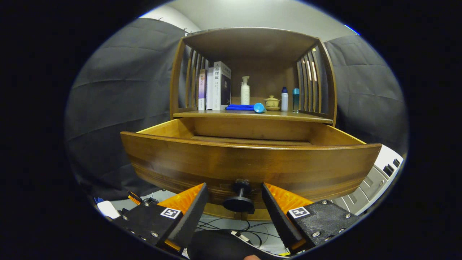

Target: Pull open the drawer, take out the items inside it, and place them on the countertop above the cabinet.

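A wooden drawer point(249, 162) stands pulled out from a cabinet point(252, 72), its front close to the camera. The gripper point(234, 206) has its fingers spread apart, one on each side of the drawer's dark round knob point(239, 202) without touching it. On the countertop point(252, 115) beyond sit books point(214, 86), a folded blue cloth point(240, 107), a pump bottle point(245, 91) and small bottles point(290, 99).

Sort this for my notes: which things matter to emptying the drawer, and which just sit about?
Job: drawer, pulled open; its knob between the open tool fingers; countertop.
Lying about: books, pump bottle, blue cloth, small pot, two bottles.
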### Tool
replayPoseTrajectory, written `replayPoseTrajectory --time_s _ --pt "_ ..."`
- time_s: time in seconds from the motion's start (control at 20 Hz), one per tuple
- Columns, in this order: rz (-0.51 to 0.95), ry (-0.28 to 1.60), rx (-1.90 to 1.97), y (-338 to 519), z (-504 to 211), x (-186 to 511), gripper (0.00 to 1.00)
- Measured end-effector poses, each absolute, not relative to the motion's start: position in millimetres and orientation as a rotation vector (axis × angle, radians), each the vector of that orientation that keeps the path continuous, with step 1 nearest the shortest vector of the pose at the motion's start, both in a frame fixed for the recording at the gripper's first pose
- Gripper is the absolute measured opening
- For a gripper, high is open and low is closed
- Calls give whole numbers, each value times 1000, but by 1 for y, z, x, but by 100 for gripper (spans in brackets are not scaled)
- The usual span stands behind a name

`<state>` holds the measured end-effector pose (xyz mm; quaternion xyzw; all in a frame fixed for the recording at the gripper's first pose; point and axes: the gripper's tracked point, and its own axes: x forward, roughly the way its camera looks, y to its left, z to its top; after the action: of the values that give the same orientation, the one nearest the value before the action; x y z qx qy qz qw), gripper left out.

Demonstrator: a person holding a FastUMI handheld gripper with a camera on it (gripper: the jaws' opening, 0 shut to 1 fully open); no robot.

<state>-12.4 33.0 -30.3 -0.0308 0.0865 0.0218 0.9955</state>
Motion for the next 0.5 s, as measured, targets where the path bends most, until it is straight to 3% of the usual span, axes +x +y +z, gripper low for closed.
replayPoseTrajectory --time_s 0.5 --pt "-15 143 -95 30 -30 0 92"
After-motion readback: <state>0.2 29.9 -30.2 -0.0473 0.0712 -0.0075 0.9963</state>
